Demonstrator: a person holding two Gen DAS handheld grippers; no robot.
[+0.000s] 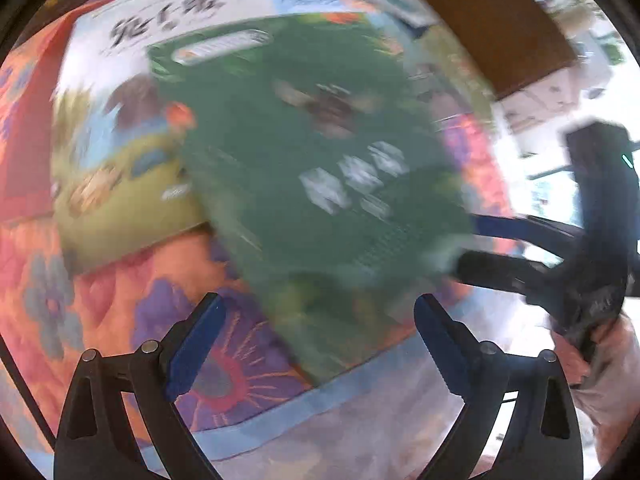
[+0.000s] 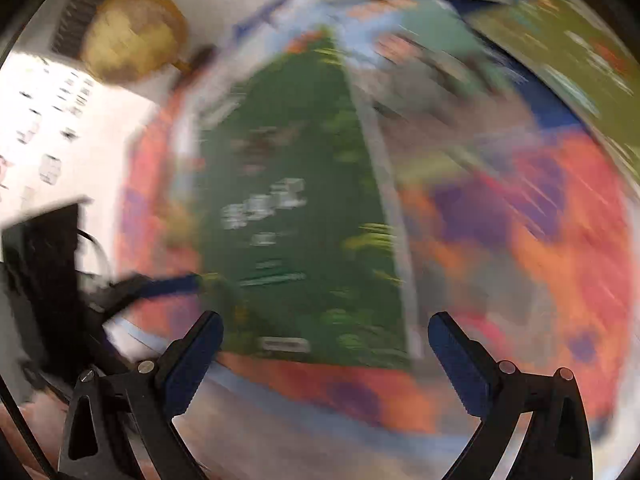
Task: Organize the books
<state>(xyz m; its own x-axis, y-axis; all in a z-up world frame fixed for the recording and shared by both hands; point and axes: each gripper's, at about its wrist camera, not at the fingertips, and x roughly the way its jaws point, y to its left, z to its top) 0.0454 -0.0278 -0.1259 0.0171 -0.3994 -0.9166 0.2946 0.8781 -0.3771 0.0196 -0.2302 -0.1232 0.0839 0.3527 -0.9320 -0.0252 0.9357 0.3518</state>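
Left wrist view is showing both wide-apart, empty tongs, left gripper [image 1: 320, 320] and right gripper [image 2: 326, 338], nearing the flat green-covered picture book [image 1: 312, 168] by the orange flowered quilt's [image 1: 120, 300] near edge, likely needing an edge pinch next.

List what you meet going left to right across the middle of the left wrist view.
Red book → yellow-green picture book → dark green book → right gripper.

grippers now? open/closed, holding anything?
Left gripper: open, fingers wide, nothing held.
Right gripper: open, nothing held; green book lies ahead.
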